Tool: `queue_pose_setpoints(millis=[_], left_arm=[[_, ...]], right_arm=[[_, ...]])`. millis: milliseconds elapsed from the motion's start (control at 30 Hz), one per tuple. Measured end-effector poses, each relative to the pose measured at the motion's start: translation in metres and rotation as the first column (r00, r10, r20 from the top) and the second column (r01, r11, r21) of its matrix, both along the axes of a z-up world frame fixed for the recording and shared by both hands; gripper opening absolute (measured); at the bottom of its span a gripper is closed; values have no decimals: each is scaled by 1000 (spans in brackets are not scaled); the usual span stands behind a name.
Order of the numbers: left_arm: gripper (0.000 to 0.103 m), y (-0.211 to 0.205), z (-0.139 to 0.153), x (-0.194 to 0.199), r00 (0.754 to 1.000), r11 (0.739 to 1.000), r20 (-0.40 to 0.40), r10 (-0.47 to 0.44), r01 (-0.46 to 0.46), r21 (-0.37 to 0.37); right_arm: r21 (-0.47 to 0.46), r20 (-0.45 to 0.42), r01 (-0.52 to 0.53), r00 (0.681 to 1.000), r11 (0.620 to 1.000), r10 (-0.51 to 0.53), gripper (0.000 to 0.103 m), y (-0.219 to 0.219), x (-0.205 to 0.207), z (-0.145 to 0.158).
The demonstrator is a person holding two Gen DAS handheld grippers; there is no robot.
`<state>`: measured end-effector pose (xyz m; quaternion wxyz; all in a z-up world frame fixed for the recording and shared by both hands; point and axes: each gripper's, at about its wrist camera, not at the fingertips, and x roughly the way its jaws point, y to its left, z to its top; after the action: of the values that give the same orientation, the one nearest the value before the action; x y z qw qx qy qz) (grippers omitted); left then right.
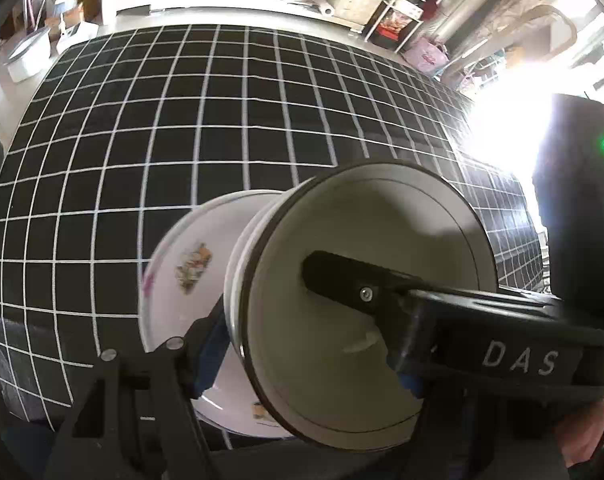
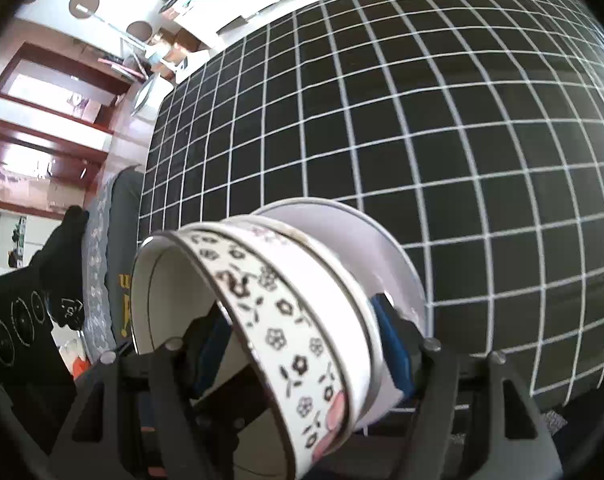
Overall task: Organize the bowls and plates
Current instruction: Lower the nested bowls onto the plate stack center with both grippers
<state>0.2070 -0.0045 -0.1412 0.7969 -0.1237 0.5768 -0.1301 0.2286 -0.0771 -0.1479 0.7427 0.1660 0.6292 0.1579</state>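
Observation:
In the left wrist view a stack of dishes stands on edge: a white bowl (image 1: 330, 364) with a dark rim in front and a floral plate (image 1: 181, 280) behind it. My left gripper (image 1: 302, 344) is shut on this stack, one finger (image 1: 205, 344) behind the plate, the other finger (image 1: 386, 296) inside the bowl. In the right wrist view my right gripper (image 2: 302, 344) is shut on the same kind of stack: a bowl with black flower print (image 2: 277, 320) and a white plate (image 2: 366, 248), held tilted above the table.
A table with a black cloth and white grid (image 1: 221, 120) fills both views (image 2: 422, 120). Shelves and boxes (image 1: 402, 8) stand beyond its far edge. A dark cushion or chair (image 2: 117, 264) is at the table's left side.

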Motion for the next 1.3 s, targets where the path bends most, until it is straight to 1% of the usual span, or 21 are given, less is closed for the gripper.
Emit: queue_pose_setpoints(millis=[167, 367, 433, 467, 567, 700, 800, 933, 1033, 1167, 1300], left_arm=[[68, 14, -20, 7, 1000, 1000, -20, 10, -10, -6], [68, 19, -28, 12, 999, 1000, -36, 12, -12, 0], [68, 18, -30, 10, 1000, 1000, -27, 13, -13, 7], [68, 27, -34, 6, 1000, 1000, -26, 12, -12, 7], [68, 29, -35, 2, 1000, 1000, -20, 8, -8, 13], [68, 20, -34, 4, 1000, 1000, -14, -3, 3, 29], [68, 12, -32, 8, 1000, 999, -8, -7, 7, 42], [68, 8, -30, 9, 1000, 999, -2, -5, 5, 44], [68, 18, -27, 5, 1000, 999, -2, 16, -16, 36], [68, 28, -24, 0, 999, 998, 1, 45, -45, 40], [68, 32, -14, -6, 998, 997, 21, 56, -57, 53]], right_arm=[[-20, -14, -27, 1000, 999, 26, 72, 13, 9, -10], [-21, -42, -28, 999, 999, 27, 72, 13, 12, -21], [-24, -36, -27, 999, 999, 26, 72, 9, 10, -20], [-26, -36, -26, 999, 999, 26, 72, 9, 11, -21], [-25, -38, -28, 999, 999, 27, 72, 8, 11, -22], [-12, -62, -22, 998, 1000, 21, 72, 2, 10, -27], [1, -65, -21, 998, 1000, 21, 72, -1, 9, -28], [-8, -48, -27, 998, 1000, 27, 72, -1, 7, -24], [-2, -22, -28, 999, 1000, 28, 72, -4, 6, -18], [-2, 35, -17, 999, 1000, 17, 72, -11, 5, -4], [-8, 83, -7, 997, 1000, 8, 72, -15, 2, 10]])
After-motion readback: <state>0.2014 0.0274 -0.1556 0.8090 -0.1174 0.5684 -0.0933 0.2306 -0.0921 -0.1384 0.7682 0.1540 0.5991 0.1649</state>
